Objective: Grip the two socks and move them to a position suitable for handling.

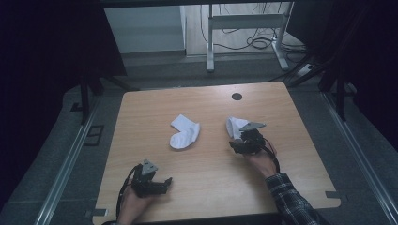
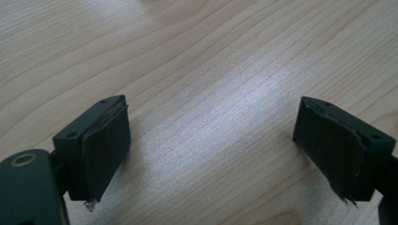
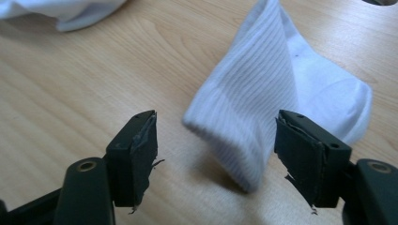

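High view above the near edge, looking forward and down over the whole table (image 1: 155,101), both gripper views low and close over its wood, right one and high view sharing a sock (image 3: 263,93).

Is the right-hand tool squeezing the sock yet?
No, the right gripper stands open, its fingers apart from the ribbed white sock just ahead.

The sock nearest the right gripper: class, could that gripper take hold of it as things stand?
Probably yes. The right gripper is open, and the sock lies just ahead of its fingers on bare table, with nothing between them.
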Available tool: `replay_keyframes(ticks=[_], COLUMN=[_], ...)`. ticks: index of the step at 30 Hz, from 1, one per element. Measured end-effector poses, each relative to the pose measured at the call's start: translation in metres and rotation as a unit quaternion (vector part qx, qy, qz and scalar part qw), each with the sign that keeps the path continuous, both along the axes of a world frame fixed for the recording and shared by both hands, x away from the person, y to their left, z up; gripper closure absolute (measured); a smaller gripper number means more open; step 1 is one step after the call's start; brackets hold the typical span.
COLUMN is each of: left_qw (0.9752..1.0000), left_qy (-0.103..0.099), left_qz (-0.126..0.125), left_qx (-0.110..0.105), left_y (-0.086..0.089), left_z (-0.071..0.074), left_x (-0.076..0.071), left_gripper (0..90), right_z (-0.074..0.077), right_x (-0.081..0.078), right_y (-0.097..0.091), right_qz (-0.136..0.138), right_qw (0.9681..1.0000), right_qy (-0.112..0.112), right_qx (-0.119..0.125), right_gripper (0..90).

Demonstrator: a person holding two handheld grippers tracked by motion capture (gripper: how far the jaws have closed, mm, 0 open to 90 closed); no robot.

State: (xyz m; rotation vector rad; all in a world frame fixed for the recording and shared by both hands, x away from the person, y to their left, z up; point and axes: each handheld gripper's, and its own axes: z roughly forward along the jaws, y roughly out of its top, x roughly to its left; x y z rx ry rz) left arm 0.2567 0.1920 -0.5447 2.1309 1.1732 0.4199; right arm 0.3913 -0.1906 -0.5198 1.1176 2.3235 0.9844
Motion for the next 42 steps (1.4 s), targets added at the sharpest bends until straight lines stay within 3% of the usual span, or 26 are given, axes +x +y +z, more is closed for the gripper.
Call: replay_keyframes(ticks=[5, 10, 13, 15, 18, 30, 42], left_qw=[1.0, 1.0, 1.0, 1.0, 1.0, 1.0, 1.0], left_qy=[0.0, 0.0, 0.0, 0.0, 0.0, 0.0, -0.002], left_qz=[0.0, 0.0, 0.001, 0.001, 0.001, 0.001, -0.001], left_qx=[0.0, 0.0, 0.0, 0.0, 0.0, 0.001, 0.003], left_y=[0.0, 0.0, 0.0, 0.0, 0.0, 0.0, 0.0], left_z=[0.0, 0.0, 0.0, 0.0, 0.0, 0.0, 0.0], left_x=[0.0, 0.0, 0.0, 0.0, 0.0, 0.0, 0.0], left_gripper=[11.5, 11.5, 11.5, 11.5, 11.5, 11.5, 11.5], right_z=[-0.004, 0.002, 0.009, 0.014, 0.024, 0.073, 0.127], right_x=[0.005, 0.003, 0.002, 0.001, 0.0, -0.01, -0.03], right_y=[0.0, -0.005, -0.009, -0.012, -0.014, -0.015, -0.002], right_qz=[-0.011, -0.014, -0.015, -0.012, -0.007, 0.017, 0.051], right_qw=[0.9999, 0.9998, 0.9998, 0.9996, 0.9997, 0.9995, 0.9965], right_qy=[-0.006, -0.011, -0.008, 0.0, 0.001, -0.018, -0.037], right_qx=[-0.01, -0.005, 0.012, 0.026, 0.024, 0.021, 0.056], right_gripper=[44.6, 71.0, 80.0, 81.7, 82.3, 82.5, 83.0])
